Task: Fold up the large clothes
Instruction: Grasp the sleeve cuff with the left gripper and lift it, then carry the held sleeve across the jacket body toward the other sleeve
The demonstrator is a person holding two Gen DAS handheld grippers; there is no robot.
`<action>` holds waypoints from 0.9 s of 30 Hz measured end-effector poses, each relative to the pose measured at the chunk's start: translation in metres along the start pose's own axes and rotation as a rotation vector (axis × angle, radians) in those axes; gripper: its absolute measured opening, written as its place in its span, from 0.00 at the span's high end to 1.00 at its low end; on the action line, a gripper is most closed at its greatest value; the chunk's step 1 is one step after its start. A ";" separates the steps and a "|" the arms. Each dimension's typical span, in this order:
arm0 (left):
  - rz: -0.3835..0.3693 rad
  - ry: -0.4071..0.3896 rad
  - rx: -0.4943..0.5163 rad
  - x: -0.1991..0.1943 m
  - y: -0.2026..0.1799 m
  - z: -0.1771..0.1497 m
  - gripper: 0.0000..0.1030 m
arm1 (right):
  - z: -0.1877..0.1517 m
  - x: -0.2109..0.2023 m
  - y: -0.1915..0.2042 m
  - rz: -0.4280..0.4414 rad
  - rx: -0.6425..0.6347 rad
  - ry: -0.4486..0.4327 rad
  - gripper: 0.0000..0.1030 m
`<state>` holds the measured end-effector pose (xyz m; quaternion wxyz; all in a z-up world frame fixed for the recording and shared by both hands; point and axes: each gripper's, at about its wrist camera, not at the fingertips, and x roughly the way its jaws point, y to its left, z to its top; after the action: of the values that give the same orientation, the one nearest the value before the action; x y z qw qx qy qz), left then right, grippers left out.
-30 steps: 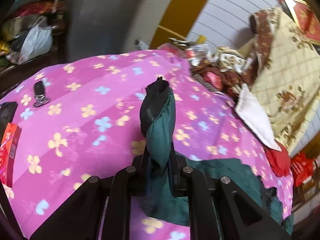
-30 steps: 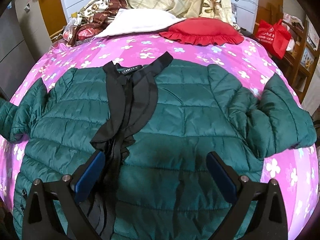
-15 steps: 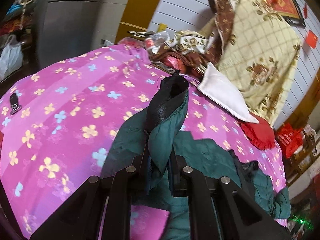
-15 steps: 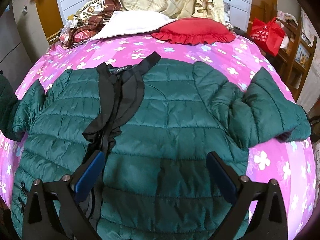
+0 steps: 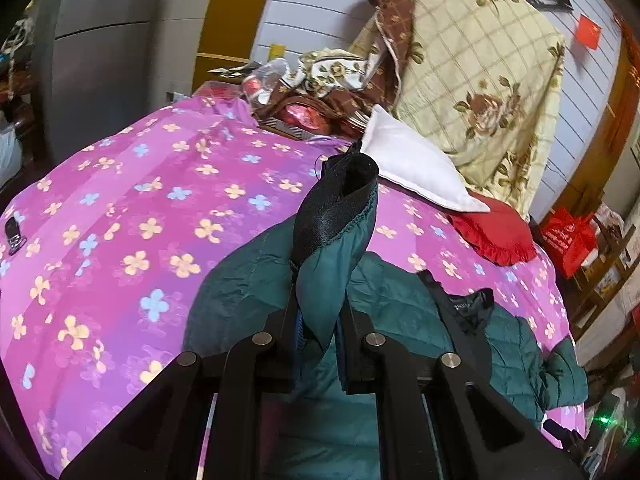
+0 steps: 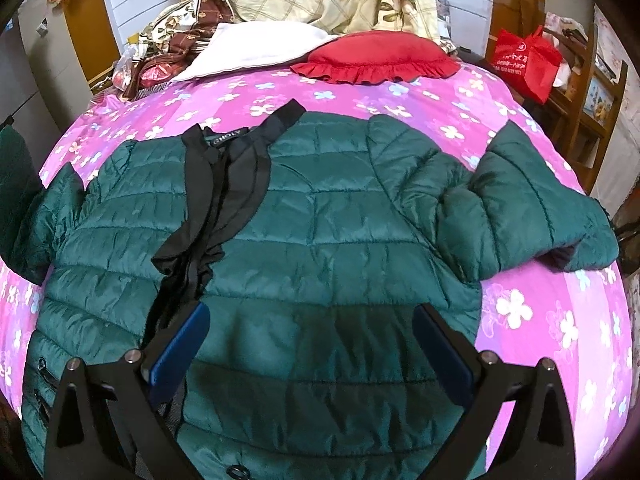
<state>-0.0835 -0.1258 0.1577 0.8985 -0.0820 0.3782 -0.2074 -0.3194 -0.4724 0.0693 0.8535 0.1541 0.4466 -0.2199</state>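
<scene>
The left gripper (image 5: 320,320) was clamped on the sleeve cuff (image 5: 340,204) of the green jacket (image 6: 320,240), which lay on the pink bedsheet (image 6: 440,120). The right gripper (image 6: 312,344) hovered above the jacket with jaws apart. Only the right view showed the other sleeve (image 6: 520,208); only the left view showed keys (image 5: 14,232) far to its left.

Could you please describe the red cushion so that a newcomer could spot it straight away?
Look at the pink flowered bedspread beyond the green jacket. At its far edge, beside the white pillow, lies the red cushion. Only it has a ruffled frill around its edge.
</scene>
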 end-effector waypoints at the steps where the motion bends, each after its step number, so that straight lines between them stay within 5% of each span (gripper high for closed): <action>1: -0.001 0.002 0.007 0.000 -0.005 -0.001 1.00 | -0.001 0.000 -0.002 -0.001 0.004 0.001 0.00; 27: -0.095 0.053 0.184 0.008 -0.135 -0.032 1.00 | -0.008 -0.009 -0.034 -0.019 0.049 -0.014 0.00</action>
<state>-0.1428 -0.2502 0.1712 0.8809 -0.0116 0.3770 -0.2859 -0.3472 -0.4960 0.0699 0.8504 0.1692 0.4367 -0.2399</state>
